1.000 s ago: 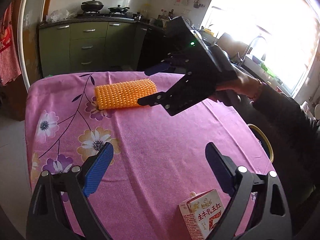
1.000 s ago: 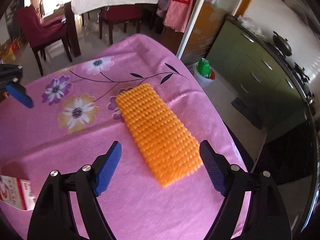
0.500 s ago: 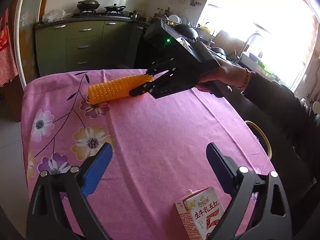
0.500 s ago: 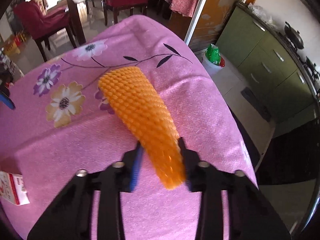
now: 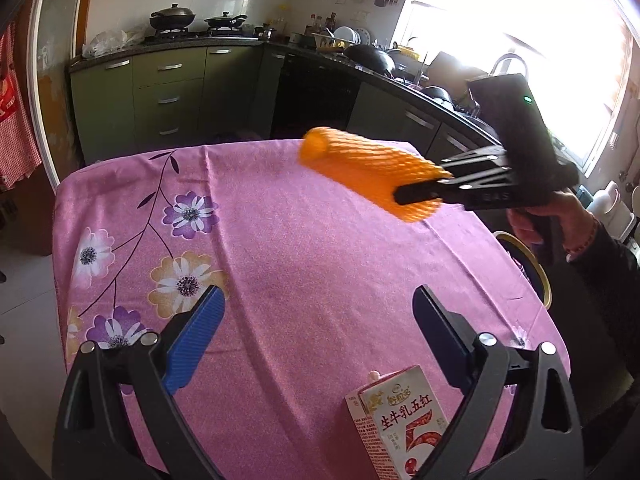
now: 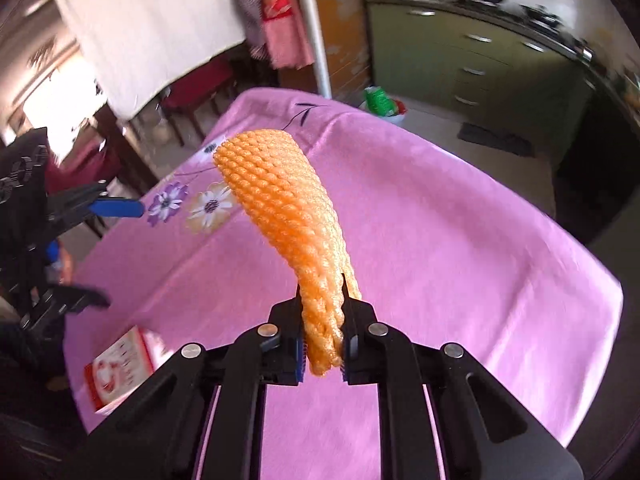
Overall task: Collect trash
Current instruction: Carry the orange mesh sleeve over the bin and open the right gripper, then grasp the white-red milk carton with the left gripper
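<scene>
Counting what lies before you, you have one orange foam fruit net (image 6: 288, 216), one milk carton (image 5: 400, 428) and one table under a pink flowered tablecloth (image 5: 320, 264). Your right gripper (image 6: 323, 344) has its jaws pressed together on the near end of the foam net, squeezing that end narrow, while the rest of the net sticks out forward and upward, flaring wider toward its far tip. From the left wrist view the net (image 5: 368, 174) hangs clear above the cloth, not touching it, held out sideways from the right gripper (image 5: 424, 192) near the far right part of the table. Your left gripper (image 5: 316, 328) has its jaws spread wide apart and holds nothing; its blue-padded fingers (image 5: 196, 340) hover over the near edge of the table. The milk carton stands upright on the cloth just beside the left gripper's right finger, at the near right corner; whether they touch, you cannot tell. In the right wrist view the same carton (image 6: 120, 368) shows blurred at the cloth's left edge, with the left gripper (image 6: 96, 248) beyond it.
</scene>
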A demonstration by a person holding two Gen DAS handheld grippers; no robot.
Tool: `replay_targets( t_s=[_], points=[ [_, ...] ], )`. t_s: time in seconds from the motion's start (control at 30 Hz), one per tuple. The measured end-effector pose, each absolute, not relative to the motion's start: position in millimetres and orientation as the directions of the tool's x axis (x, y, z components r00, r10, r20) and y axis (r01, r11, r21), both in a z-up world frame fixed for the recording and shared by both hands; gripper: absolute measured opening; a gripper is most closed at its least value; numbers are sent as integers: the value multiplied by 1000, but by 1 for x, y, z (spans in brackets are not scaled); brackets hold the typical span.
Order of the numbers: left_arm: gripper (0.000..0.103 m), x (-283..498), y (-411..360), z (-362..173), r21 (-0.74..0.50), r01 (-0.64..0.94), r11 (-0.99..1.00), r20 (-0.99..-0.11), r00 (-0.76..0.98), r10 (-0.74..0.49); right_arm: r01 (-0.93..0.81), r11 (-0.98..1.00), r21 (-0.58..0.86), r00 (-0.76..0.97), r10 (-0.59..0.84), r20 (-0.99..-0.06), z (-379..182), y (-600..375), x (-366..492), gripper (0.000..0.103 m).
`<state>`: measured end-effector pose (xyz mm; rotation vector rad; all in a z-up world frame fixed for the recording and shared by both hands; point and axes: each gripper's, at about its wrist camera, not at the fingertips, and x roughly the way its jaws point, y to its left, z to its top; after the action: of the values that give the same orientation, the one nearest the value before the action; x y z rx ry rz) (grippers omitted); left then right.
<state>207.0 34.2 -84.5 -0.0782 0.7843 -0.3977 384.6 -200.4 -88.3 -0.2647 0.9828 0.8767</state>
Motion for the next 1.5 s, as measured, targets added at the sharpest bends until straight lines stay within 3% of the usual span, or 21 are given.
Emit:
replay_targets(
  t_s=[0.13,0.33,0.63,0.8,0.9,0.97,1.03,1.3,1.5],
  points=[
    [90,186,25,-76,-192,347,918,-670,637,-381,-595,786,169,392,467,-792,-65,-292,322,13],
    [91,153,8,-70,-160,377,912,-685,623,-378,-261,964,-59,532,93,-842,-57,-430,243,13],
    [91,130,-16,-69,-166,394,904,-708,590,-387,31,975,-218,412,-211,-886,-120,-545,214,15],
    [91,126,-27,-69,-141,397,907,-729,578,-366,73,974,-216,354,-228,-907,-154,-568,228,33],
    [91,123,-32,-69,-135,393,910,-737,574,-357,94,973,-211,332,-230,-915,-162,-580,231,59],
    [91,121,-36,-68,-132,392,910,-741,571,-354,105,978,-178,365,-205,-908,-153,-581,219,63],
    [92,119,-39,-69,-125,395,910,-748,565,-348,99,982,-158,406,-185,-895,-140,-577,204,75],
    [94,111,-46,-74,-93,354,931,-764,575,-295,57,995,-86,581,-103,-807,-71,-541,151,76],
    [95,113,-42,-87,-60,273,960,-796,567,-211,-10,998,-60,627,-41,-778,-55,-514,146,78]
  ],
)
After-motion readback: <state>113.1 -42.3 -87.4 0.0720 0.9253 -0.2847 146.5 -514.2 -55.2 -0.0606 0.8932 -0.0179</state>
